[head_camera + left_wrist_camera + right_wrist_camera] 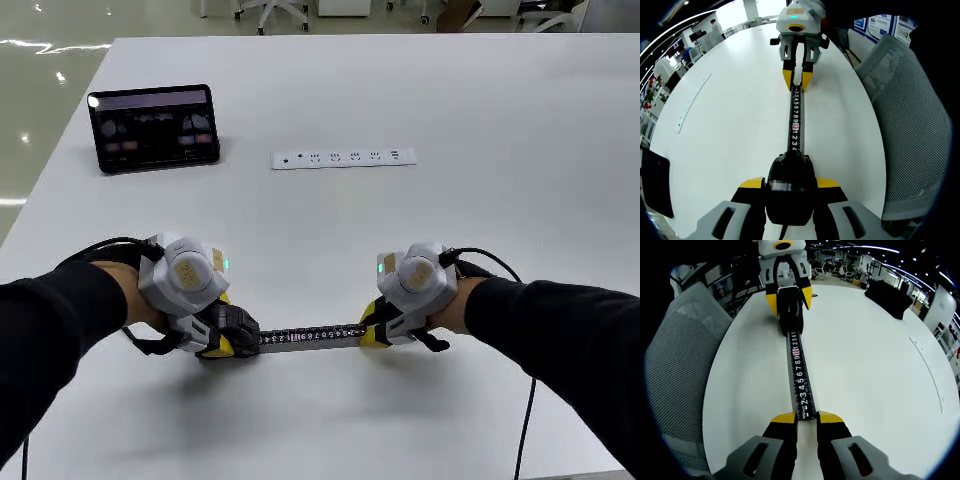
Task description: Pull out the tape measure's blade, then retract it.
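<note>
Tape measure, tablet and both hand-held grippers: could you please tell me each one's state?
case, gripped at its sides.
blade, partly pulled out, straight.
left hand-held gripper, shut on the case.
right hand-held gripper, shut on the blade's tip.
tablet, screen lit.

End of the blade (pixel 801 375) hidden between the jaws of the right gripper (pixel 806 417); tape measure (pixel 790 185) sides covered by the left gripper (pixel 790 183); tablet (pixel 155 127) screen apparently icons, too small to read.
</note>
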The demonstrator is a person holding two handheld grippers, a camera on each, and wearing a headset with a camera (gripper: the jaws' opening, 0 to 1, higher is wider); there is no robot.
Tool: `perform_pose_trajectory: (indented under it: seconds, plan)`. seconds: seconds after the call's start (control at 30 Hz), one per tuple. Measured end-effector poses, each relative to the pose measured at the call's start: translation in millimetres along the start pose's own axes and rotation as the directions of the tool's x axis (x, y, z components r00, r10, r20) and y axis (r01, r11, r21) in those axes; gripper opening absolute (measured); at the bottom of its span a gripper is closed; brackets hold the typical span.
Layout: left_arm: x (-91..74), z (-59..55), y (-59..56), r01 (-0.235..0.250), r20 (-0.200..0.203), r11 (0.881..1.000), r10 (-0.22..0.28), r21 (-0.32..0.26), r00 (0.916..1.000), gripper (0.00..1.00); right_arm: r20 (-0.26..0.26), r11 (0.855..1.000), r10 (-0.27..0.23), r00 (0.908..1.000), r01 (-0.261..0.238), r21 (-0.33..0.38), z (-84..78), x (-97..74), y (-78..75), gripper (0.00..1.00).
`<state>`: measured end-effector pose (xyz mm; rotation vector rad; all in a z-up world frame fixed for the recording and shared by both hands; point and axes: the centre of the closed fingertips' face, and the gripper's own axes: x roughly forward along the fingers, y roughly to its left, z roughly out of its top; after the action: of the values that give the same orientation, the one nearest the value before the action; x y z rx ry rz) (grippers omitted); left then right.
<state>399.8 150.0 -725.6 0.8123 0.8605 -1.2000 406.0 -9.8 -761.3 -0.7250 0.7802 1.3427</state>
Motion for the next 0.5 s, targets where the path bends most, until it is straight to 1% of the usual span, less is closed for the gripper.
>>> perform_pose_trajectory:
  seconds: [0.5]
  plan:
    - [-1.1,0.8,-0.7,-0.002,0.002,1.000,0.002,0.000,1.0000,0.32,0.000,1.000,-0.005,1.0000,0.005,0.008,-6.7,-5.1,-0.1,0.09]
